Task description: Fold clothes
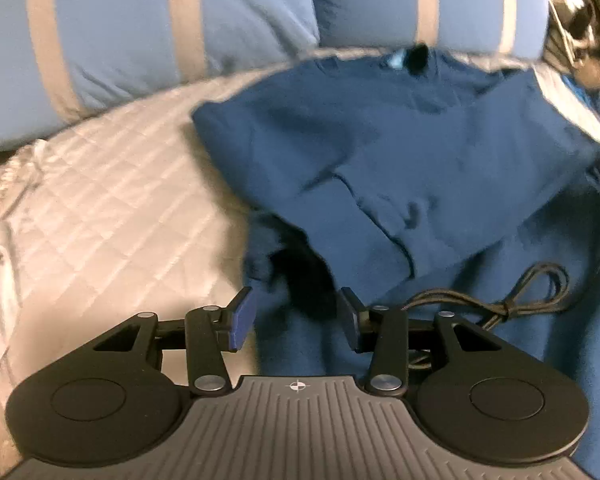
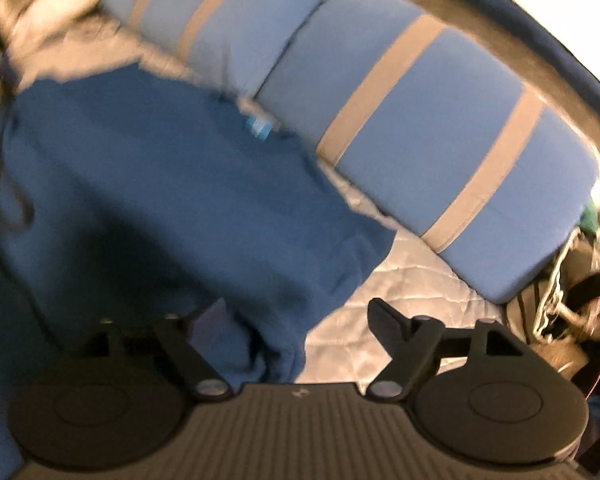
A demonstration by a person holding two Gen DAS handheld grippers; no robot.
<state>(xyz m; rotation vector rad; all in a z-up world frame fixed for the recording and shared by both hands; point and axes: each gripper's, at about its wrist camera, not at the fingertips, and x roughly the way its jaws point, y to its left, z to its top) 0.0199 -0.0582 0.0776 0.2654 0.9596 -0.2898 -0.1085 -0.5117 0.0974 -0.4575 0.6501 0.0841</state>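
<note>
Left gripper: the black two-finger left gripper is seen with its blue-padded fingers spread moderately apart; a dark bunched edge of cloth lies in the gap, but no pinch is made.
Right gripper: the black two-finger right gripper is seen spread wide over a draped edge of the same cloth; nothing is clamped, though the view is blurred.
Cord: a black looped cord is seen resting on the cloth just beyond the left gripper.
Garment: a dark blue fleece sweatshirt is spread on a pale quilted bedcover, lying between the two grippers.
Label: a small light blue neck label is seen at the far end of the sweatshirt, next to the pillows.
Pillows: light blue pillows with grey stripes are lined up along the far edge of the bedcover.
Progress: the task is judged to be at an early stage; one flap is seen overlapping the body on the left gripper's side, wrinkles remain, and most folds appear undone.
Orientation: the neck is pointed away toward the pillows, so the long axis is judged to run from the grippers to the pillows.
</note>
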